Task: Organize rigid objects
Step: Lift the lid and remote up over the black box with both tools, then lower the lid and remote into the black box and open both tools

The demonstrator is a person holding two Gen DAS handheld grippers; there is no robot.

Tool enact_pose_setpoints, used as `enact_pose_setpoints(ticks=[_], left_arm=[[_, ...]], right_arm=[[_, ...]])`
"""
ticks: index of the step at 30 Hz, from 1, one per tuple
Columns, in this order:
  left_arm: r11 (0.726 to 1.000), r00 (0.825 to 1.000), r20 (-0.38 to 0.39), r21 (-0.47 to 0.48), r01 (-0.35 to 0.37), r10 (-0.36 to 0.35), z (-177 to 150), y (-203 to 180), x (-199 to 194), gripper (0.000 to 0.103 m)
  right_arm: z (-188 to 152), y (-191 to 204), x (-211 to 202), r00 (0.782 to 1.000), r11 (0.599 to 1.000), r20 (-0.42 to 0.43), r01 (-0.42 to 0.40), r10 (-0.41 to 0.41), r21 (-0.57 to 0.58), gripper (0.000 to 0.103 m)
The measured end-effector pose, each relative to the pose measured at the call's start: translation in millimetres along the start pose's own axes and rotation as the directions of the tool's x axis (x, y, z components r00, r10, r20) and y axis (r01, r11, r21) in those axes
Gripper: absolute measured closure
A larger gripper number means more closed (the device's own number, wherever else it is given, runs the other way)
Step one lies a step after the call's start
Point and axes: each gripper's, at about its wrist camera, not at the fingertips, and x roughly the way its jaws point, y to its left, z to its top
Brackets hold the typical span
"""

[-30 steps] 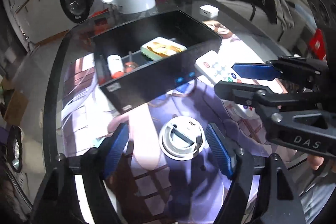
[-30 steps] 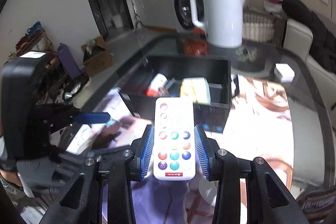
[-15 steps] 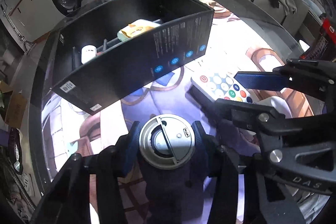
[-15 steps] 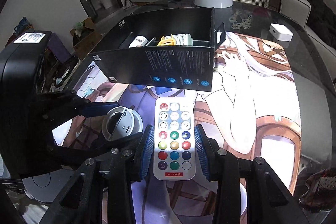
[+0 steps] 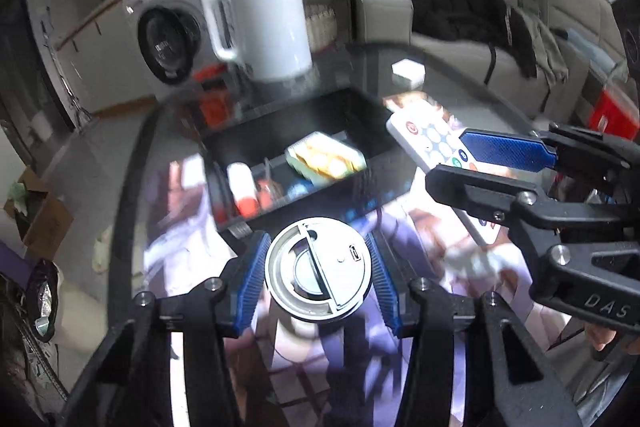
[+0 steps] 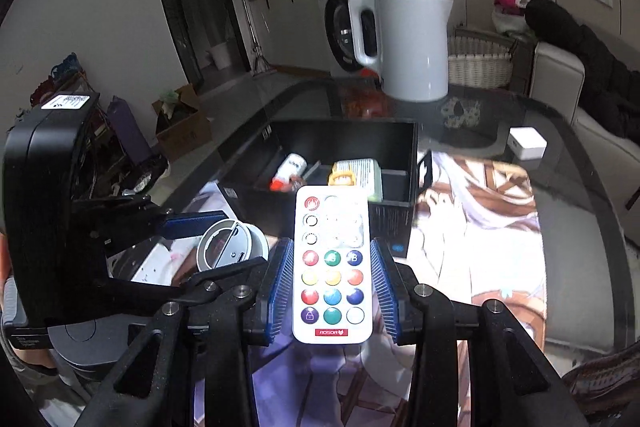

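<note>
**Two tools, two things held by the black box**

On the left wrist view, the left tool [image 5: 318,281] has its blue pads squeezed on a round silver gadget [image 5: 318,269], one pad on each side. Just past it sits the black box [image 5: 304,163] on the glass table [image 5: 132,187]. Inside the box lie a white tube with a red cap [image 5: 242,189] and a flat yellow and green pack [image 5: 326,159]. A big white kettle [image 5: 264,27] stands behind the box, and a small white block [image 5: 408,71] lies to its right. The right tool [image 5: 480,163] pokes in from the right side and covers most of the remote [image 5: 424,139], so only its top end shows.

On the right wrist view, the right tool [image 6: 332,291] is clamped on the white remote [image 6: 332,263], and all its coloured buttons show. The remote's top end hides part of the black box [image 6: 344,143] in front. The left tool [image 6: 216,243] comes in from the left with the round silver gadget [image 6: 230,245] between its pads. This view also shows a cardboard box [image 6: 182,125] on the floor, a washing machine [image 6: 340,23] behind the kettle [image 6: 412,43], and a basket [image 6: 478,61].
</note>
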Motion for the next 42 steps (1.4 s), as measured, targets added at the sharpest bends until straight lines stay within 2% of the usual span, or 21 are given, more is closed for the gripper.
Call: enact_pose_setpoints(ticks=[3,5,8,10,12,14,21,26,36,42], left_arm=[[0.999,0.989,0.139,-0.028,-0.040,0.044,7,11,-25,0.055],[0.996,0.971,0.227,-0.059,-0.063,0.075,10,18,-41,0.055],[0.992,0.929,0.351,-0.094,-0.086,0.114,12,26,-66,0.055],[0.991,0.910,0.396,-0.095,-0.095,0.125,13,26,-76,0.055],[0.992,0.903,0.414,-0.096,-0.080,0.113,13,28,-80,0.055],[0.992,0.905,0.415,-0.109,-0.057,0.098,12,31,-80,0.055],[0.989,0.915,0.392,-0.139,-0.048,0.099,19,40,-69,0.055],[0.981,0.924,0.366,-0.191,-0.038,0.107,28,53,-51,0.055],[0.961,0.934,0.335,-0.275,-0.032,0.127,54,76,-13,0.055],[0.954,0.947,0.299,-0.299,-0.024,0.118,55,84,13,0.055]], right_arm=[[8,13,-24,0.991,0.998,0.132,0.016,-0.009,-0.053,0.064],[11,23,-40,0.976,0.995,0.217,0.033,-0.012,-0.093,0.064],[11,36,-61,0.944,0.988,0.330,0.069,-0.020,-0.136,0.064],[11,42,-71,0.922,0.985,0.387,0.089,-0.024,-0.151,0.064],[13,45,-76,0.912,0.984,0.411,0.088,-0.017,-0.155,0.064],[14,45,-77,0.907,0.984,0.420,0.096,-0.023,-0.153,0.064],[19,39,-76,0.910,0.989,0.413,0.089,-0.033,-0.117,0.064],[28,37,-76,0.900,0.992,0.433,0.095,-0.047,-0.089,0.064],[59,26,-41,0.896,0.992,0.434,0.121,-0.093,-0.038,0.064],[75,15,-18,0.899,0.994,0.426,0.111,-0.097,-0.010,0.064]])
